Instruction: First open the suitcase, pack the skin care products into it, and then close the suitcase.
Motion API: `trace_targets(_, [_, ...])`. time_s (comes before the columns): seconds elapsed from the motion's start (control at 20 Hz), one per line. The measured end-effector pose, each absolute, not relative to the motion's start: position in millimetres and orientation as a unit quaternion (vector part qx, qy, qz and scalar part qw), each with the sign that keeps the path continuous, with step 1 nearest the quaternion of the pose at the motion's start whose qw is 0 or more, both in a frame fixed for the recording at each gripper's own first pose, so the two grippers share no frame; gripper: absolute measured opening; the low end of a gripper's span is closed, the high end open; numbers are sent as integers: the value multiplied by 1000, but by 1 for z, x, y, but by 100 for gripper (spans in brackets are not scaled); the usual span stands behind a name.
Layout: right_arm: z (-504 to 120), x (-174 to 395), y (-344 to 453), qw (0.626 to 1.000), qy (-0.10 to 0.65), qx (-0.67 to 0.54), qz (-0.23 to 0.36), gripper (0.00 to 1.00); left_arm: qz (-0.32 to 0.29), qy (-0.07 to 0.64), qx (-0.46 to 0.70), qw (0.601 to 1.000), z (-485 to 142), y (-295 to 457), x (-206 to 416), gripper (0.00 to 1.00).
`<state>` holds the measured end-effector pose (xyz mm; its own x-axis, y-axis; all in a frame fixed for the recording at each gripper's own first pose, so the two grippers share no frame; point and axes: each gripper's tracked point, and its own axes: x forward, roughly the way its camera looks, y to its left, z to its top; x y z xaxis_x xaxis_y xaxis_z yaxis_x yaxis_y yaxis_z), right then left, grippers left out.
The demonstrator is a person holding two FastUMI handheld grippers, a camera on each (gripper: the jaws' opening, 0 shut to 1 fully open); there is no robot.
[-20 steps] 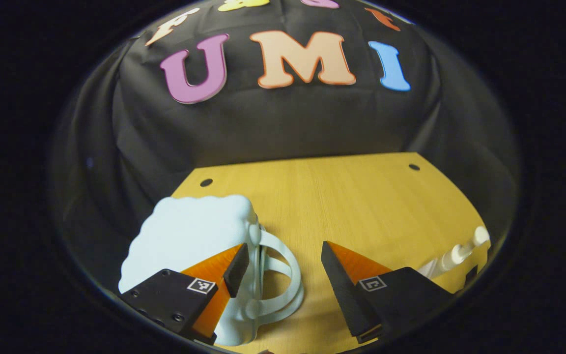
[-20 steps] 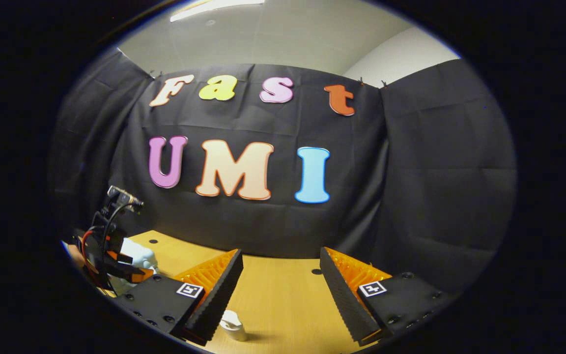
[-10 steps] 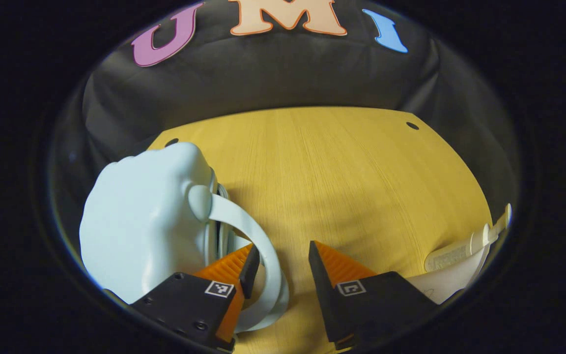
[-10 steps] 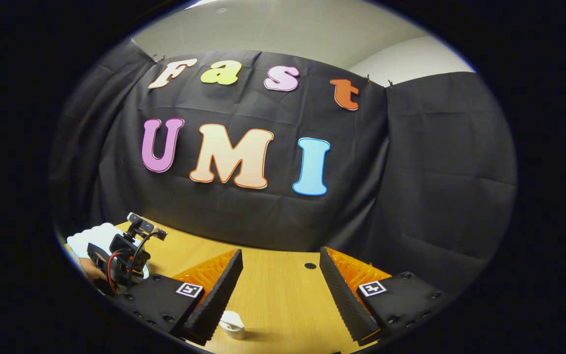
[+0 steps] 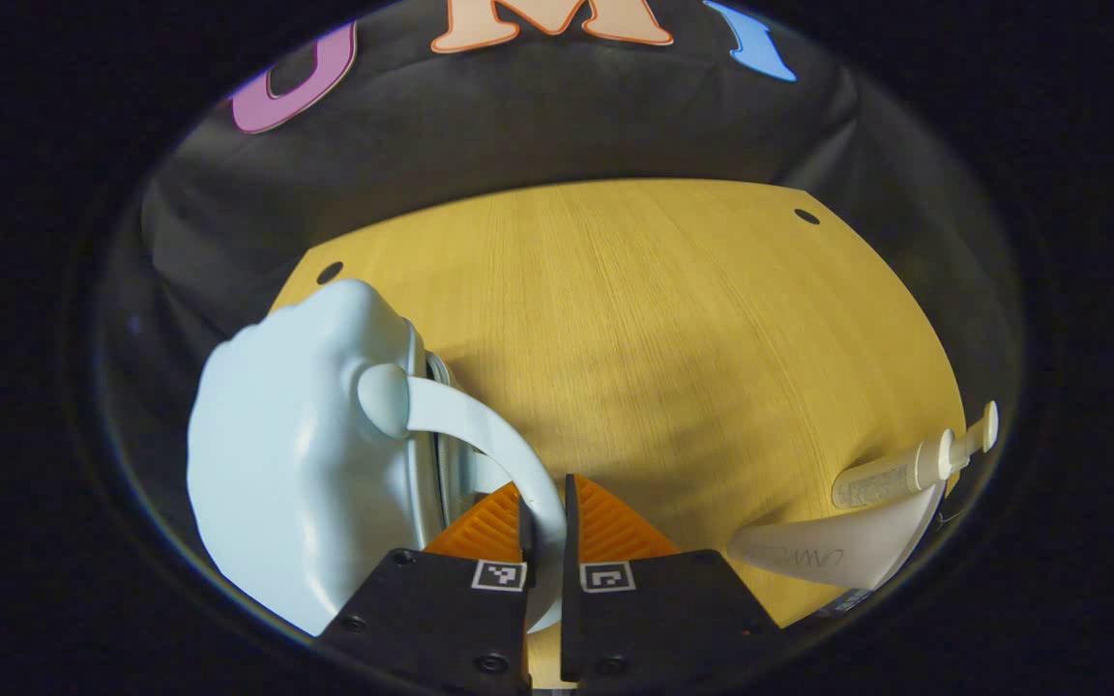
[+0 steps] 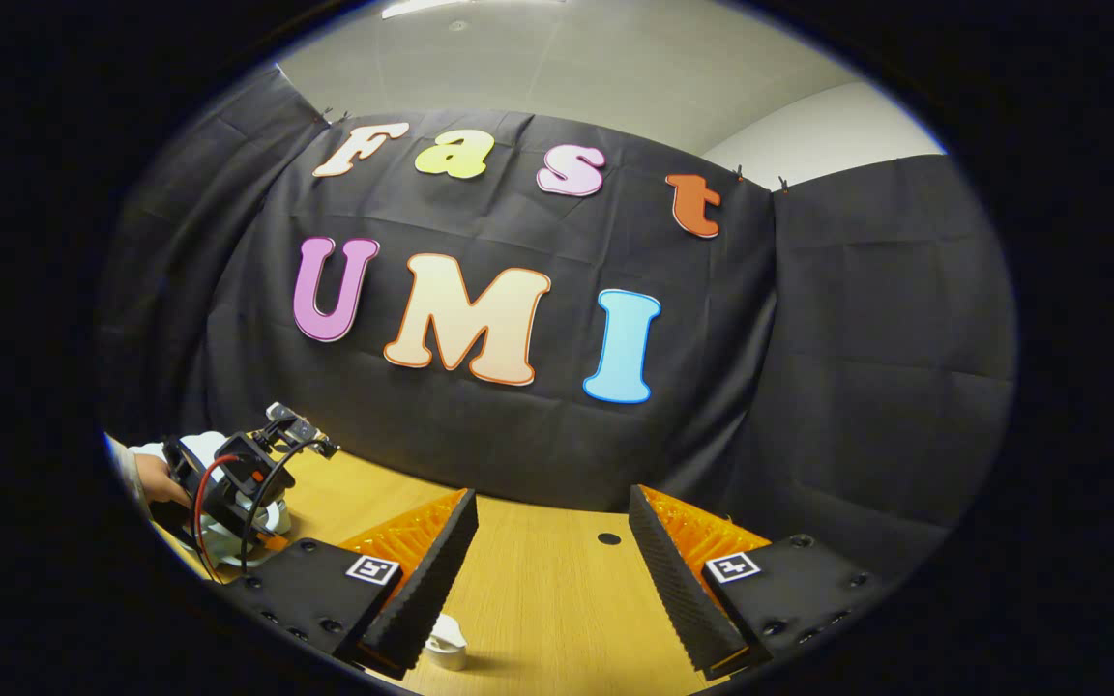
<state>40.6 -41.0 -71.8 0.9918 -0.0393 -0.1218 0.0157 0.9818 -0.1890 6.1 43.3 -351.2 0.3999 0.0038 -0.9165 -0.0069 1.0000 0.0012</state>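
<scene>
Left gripper [image 5: 545,517] clamped on the curved handle [image 5: 489,435] of the pale blue suitcase [image 5: 296,454], orange fingers [image 5: 605,517] pressing the white band from both sides. Suitcase lying on the yellow wooden counter [image 5: 673,319] at its left edge, lid down, zipper seam running beside the handle. Far to the right in the left gripper view, near the counter's edge, a cream squeeze tube [image 5: 833,551] lying flat, and just behind it a slim pump bottle [image 5: 905,472] on its side, nozzle pointing outward. Both skin care items well apart from the suitcase. Right gripper [image 6: 547,570] held above the counter, fingers wide apart, nothing between them. Just beside its left finger in the right gripper view, a small white cap-topped bottle [image 6: 445,646] standing on the counter. At the far left of that view, the left gripper's body with red and black wires over the suitcase [image 6: 228,536], a hand [image 6: 159,480] behind it.
</scene>
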Motion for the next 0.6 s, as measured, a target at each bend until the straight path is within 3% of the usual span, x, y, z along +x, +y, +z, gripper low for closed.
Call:
trace_targets(0.4, [-79, 40, -26, 996, 37, -37, 67, 99, 68, 462, 21, 884, -234, 88, 12, 5])
trace_targets(0.6, [-78, 39, -21, 998, 44, -32, 38, 100, 75, 429, 17, 900, -193, 155, 6, 3])
